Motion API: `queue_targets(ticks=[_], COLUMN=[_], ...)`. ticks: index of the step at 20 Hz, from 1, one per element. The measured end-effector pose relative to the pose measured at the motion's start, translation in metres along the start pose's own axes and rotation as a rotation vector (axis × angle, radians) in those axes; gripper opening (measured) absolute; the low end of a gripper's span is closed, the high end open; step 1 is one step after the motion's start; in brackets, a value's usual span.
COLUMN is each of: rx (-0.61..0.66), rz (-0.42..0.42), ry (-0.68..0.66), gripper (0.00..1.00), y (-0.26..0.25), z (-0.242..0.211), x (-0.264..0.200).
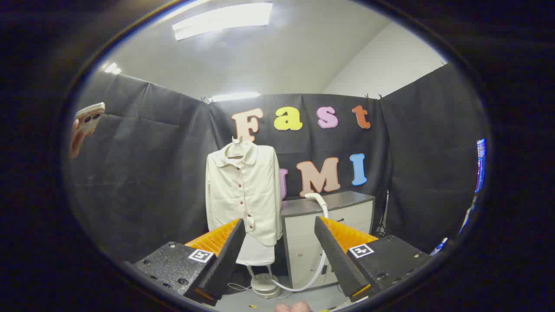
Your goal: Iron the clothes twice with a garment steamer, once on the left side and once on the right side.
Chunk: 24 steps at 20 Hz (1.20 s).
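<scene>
While the tool (279,236) hangs wide open, gripping nothing, a cream shirt (243,190) hangs on its stand beyond the fingers, just beside a white counter (347,214) where the steamer head (315,198) rests, hose (318,268) drooping floorward.

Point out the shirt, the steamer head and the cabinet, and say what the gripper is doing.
shirt (243,190), gripper view, chest panel.
steamer head (315,197), gripper view, its top, on the cabinet.
cabinet (347,200), gripper view, bare top.
gripper (279,232), gripper view, fingers open, holding nothing.
</scene>
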<state>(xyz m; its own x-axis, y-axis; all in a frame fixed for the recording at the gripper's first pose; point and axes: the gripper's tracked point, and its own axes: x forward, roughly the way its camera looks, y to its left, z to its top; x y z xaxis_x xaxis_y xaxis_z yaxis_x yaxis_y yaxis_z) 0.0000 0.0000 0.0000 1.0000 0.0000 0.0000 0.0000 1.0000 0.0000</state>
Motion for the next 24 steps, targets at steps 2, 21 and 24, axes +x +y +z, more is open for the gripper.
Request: queue_targets(ticks=[2,21,24], rx=[-0.013,-0.036,-0.035], rz=[0.016,0.059,0.061], ry=[0.009,0.051,0.054], gripper=[0.98,0.98,0.98], y=[0.002,0.012,0.018], z=[-0.002,-0.018,-0.021], x=[0.000,0.016,0.022])
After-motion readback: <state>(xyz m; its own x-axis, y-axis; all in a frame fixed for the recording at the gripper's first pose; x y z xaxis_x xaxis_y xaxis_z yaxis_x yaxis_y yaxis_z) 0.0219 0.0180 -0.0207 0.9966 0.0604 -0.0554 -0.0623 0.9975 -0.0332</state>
